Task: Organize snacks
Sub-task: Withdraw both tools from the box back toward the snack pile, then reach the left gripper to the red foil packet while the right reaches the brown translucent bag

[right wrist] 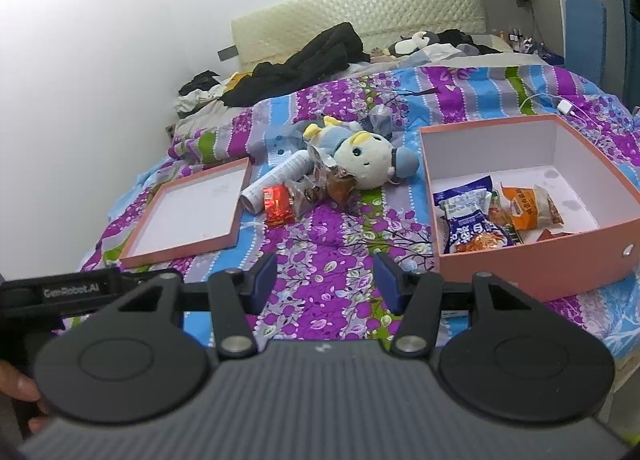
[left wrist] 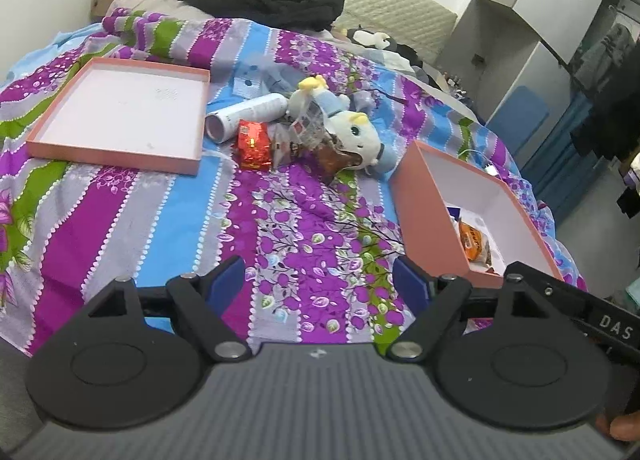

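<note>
A pink box (right wrist: pixel 536 264) stands on the bed at the right, holding a blue snack bag (right wrist: pixel 472 220) and an orange packet (right wrist: pixel 528 208); the left wrist view shows the same box (left wrist: pixel 432 228) with an orange packet (left wrist: pixel 474 244) inside. Mid-bed lies a pile of snacks: a red foil packet (left wrist: pixel 253 145) (right wrist: pixel 277 204), clear-wrapped packets (left wrist: pixel 298 140) (right wrist: pixel 310 190) and a brown packet (left wrist: pixel 334 160) (right wrist: pixel 340 186). My left gripper (left wrist: pixel 320 284) is open, above bare bedspread short of the pile. My right gripper (right wrist: pixel 326 280) is open with nothing between its fingers, left of the box.
The box's shallow pink lid (left wrist: pixel 120 112) (right wrist: pixel 192 216) lies at the left. A plush doll (left wrist: pixel 352 128) (right wrist: pixel 360 156) and a white cylinder (left wrist: pixel 248 114) (right wrist: pixel 276 180) lie by the snacks. Black clothes (left wrist: pixel 280 0) and a headboard are beyond. A charger cable (right wrist: pixel 560 104) lies behind the box.
</note>
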